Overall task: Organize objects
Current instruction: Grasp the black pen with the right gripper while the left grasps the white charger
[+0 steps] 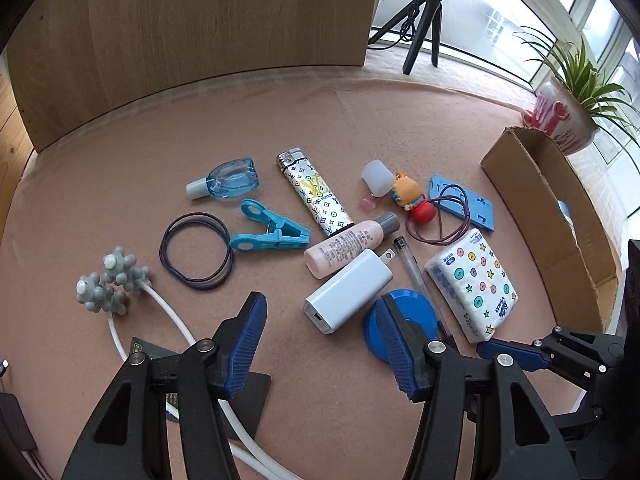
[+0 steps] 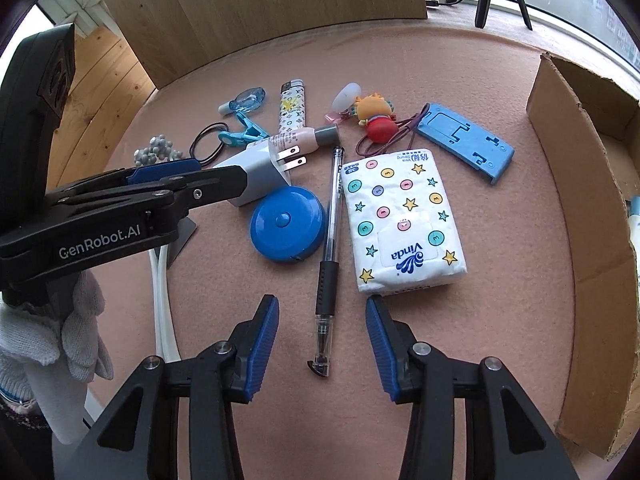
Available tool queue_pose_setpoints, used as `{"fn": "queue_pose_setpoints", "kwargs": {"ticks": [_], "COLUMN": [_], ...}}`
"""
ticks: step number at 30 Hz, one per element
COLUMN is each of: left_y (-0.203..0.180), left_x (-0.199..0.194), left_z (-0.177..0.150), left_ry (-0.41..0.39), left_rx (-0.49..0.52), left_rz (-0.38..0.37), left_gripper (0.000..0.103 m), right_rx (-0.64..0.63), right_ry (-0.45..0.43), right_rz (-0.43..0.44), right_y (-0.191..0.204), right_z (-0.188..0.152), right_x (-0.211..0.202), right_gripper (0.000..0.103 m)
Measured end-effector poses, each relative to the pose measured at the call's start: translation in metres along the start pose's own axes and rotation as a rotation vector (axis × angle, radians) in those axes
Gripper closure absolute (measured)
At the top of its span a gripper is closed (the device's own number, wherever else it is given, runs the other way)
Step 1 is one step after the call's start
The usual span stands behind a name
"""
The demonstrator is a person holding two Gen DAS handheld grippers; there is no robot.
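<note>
The right tongs (image 2: 322, 340) hang part-open astride the pen (image 2: 329, 258), pads clear of it, gripping nothing; the left tongs (image 1: 322, 334) gape empty above the charger (image 1: 349, 297). The pen lies mid-desk between tape measure (image 2: 287, 224) and tissue pack (image 2: 402, 220), its length running from the cardboard box (image 2: 576, 184) side's near edge away, tip nearest the tongs. Best close squarely across the black grip.

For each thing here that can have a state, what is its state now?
left claw: open, nothing between the fingers
right claw: open, pen tip between the fingers, not touched
pen: lying flat, uncapped
cardboard box: open
lighter: lying flat, unlit
pink bottle: lying on its side, capped
clothes peg: shut
charger: prongs out, unplugged
</note>
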State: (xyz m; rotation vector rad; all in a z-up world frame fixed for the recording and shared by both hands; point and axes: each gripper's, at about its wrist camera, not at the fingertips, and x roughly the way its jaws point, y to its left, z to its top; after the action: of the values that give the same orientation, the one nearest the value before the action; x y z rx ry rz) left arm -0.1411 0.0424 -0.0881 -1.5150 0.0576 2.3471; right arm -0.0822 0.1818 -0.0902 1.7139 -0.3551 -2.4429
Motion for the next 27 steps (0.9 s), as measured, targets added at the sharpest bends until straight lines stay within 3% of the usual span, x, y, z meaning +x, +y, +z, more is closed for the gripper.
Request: {"fn": "queue_pose_setpoints", "kwargs": {"ticks": [5,12,14,24,27], "left_y": [-0.003,-0.015,-0.018,-0.026,-0.026], "left_x": [0.007,0.018,0.019,0.026,0.024], "left_z": [0.002,0.002,0.000,0.006,0.005], "left_ry": [0.008,0.027,0.029,0.025,0.018], "left_rx": [0.005,0.021,0.029,0.012,0.011], "left_rz": [-0.008,-0.032,-0.043,-0.057,-0.051], "left_gripper": [0.043,0.068,0.071,0.071,0.072], "right_rx": [-0.026,-0.062,-0.054,-0.100,-0.117], "right_ry": [0.002,0.002,0.004,-0.008,-0.009], "right_rz": [-0.034,-0.097,-0.089,-0.142,-0.153], "right_y": [0.005,0.004,-0.001,0.011,0.012], "right_z": [0.001,0.004,0.005,0.013,0.013], "right_x": [0.006,0.009,0.008,0.016,0.016], "right_gripper": [0.065,0.084,0.086,0.085,0.092]}}
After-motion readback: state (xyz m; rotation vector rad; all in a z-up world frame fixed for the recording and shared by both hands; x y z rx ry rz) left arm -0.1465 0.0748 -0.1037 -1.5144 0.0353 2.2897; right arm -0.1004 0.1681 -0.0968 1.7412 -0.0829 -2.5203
